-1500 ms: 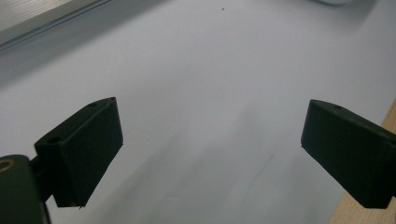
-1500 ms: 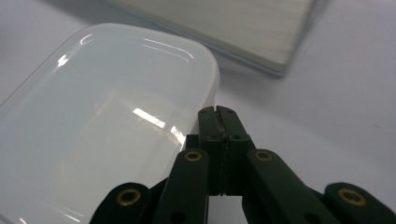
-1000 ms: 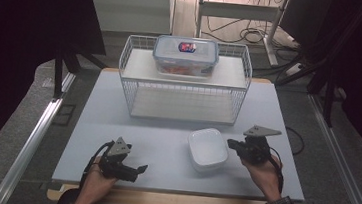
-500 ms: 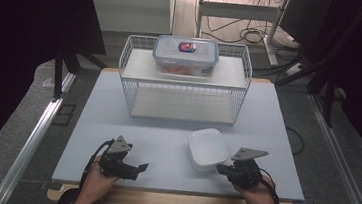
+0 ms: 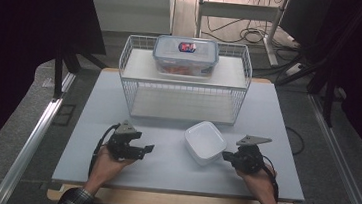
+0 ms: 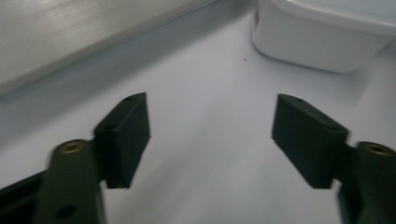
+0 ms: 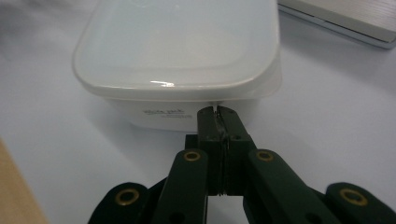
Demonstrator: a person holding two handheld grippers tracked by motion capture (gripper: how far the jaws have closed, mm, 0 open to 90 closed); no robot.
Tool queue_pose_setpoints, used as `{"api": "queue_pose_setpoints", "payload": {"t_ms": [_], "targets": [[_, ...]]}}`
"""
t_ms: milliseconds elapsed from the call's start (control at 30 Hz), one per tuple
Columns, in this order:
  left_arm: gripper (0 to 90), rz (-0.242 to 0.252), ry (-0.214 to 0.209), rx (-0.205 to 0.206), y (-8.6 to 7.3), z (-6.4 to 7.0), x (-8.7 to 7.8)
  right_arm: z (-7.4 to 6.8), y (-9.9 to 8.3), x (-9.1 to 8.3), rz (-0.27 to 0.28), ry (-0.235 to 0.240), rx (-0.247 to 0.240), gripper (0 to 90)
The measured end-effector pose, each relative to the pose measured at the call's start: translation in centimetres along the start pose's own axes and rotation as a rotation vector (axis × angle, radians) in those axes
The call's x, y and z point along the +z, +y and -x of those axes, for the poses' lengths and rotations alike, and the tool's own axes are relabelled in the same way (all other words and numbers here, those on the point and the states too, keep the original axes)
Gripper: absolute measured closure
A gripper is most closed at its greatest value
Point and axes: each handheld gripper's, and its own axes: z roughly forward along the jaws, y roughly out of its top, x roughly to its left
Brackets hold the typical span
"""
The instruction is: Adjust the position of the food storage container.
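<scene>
The white box (image 5: 205,142) sits on the table (image 5: 172,169) in front of the rack (image 5: 182,89), and I judge that my right gripper (image 5: 228,158) is the nearer one, because the box lies just to its left, straight ahead of its jaws. Its jaws are pressed together at the box's near wall, holding nothing. My left gripper (image 5: 145,150) is spread and empty, with the box well apart to its right.

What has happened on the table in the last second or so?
The right gripper drew back toward the person, then came up beside the white container, jaws shut at its wall. The container turned slightly. The left gripper, open, the wire rack and the lidded box stayed put.
</scene>
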Motion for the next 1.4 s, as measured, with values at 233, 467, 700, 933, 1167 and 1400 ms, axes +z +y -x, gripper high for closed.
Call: {"api": "queue_pose_setpoints", "payload": {"t_ms": [233,467,700,933,1167,1400], "targets": [[61.8,-0.006,-0.017,0.006,2.9,-1.0,3.5,1.1,1.0,1.2,-0.003,-0.025,0.019,87.8],[76.0,-0.041,-0.005,0.019,5.4,-1.2,7.5,1.8,2.7,3.1,-0.012,-0.040,0.015,87.8],[75.3,-0.097,-0.007,0.068,5.6,-0.2,8.2,1.2,4.2,5.1,-0.022,-0.004,-0.011,88.0],[75.4,-0.108,0.017,0.045,4.5,0.1,6.2,0.1,5.0,6.1,-0.025,0.015,-0.047,88.6],[75.4,-0.110,0.019,0.044,3.5,0.9,5.1,-0.5,5.1,6.2,-0.025,0.028,-0.064,89.2],[75.8,-0.102,0.017,0.038,3.0,1.9,4.7,-0.8,4.9,5.7,-0.017,0.026,-0.084,89.2]]}}
